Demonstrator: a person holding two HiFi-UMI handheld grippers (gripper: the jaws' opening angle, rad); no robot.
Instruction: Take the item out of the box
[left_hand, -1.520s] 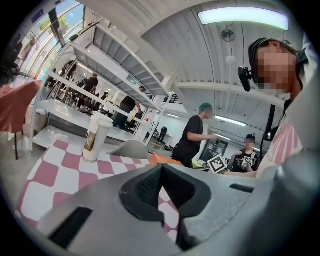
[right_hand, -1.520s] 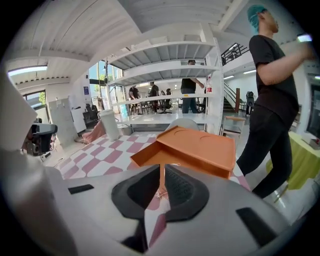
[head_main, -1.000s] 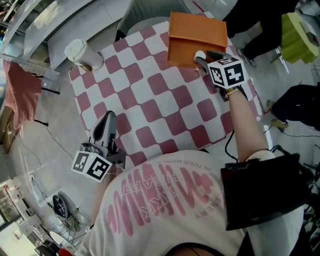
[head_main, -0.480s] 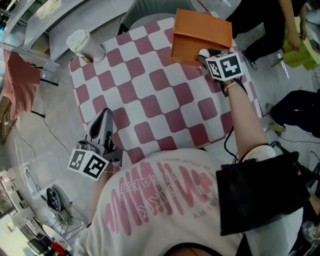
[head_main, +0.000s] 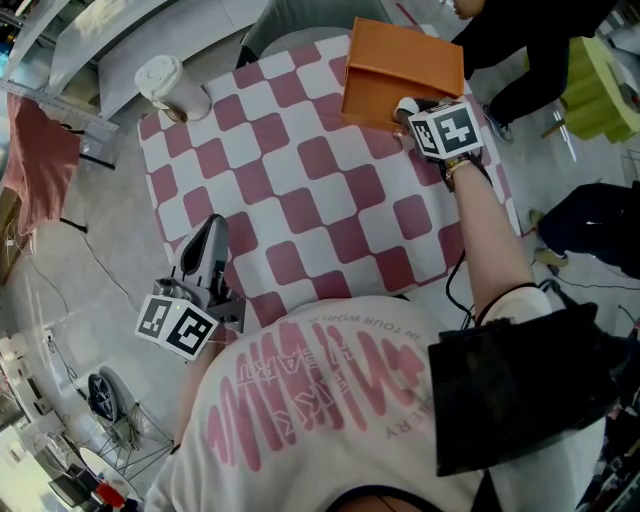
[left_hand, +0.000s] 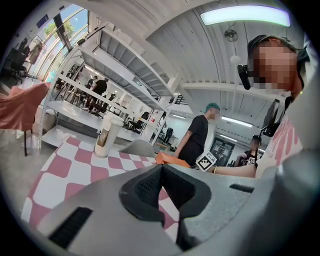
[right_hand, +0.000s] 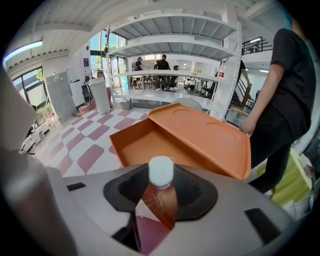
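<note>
Overhead, the only writing is pink lettering on the person's shirt (head_main: 320, 400), seen upside down and too distorted to read with certainty. The lidded cup (head_main: 160, 78) at the counter's far left corner wears a brown sleeve whose print is too small to read. Black-and-white square markers cover the cube (head_main: 446, 130) on the right claw (head_main: 410, 115).

The bottle (right_hand: 161, 172), with a white cap over an amber body, stands between the right claw's jaws just in front of the orange box (head_main: 400, 65). It is outside the tray, over a red check of the counter (head_main: 300, 190). The jaws have just been closing, and their pads now bear on the bottle's sides. The box lies open at the far right edge, its lid tilted back and its tray bare.

The left claw (left_hand: 161, 169) hangs off the near left corner, jaws together with nothing between them.

Compared with a second earlier, both claws keep nearly the same places, and the right cube has turned slightly.
</note>
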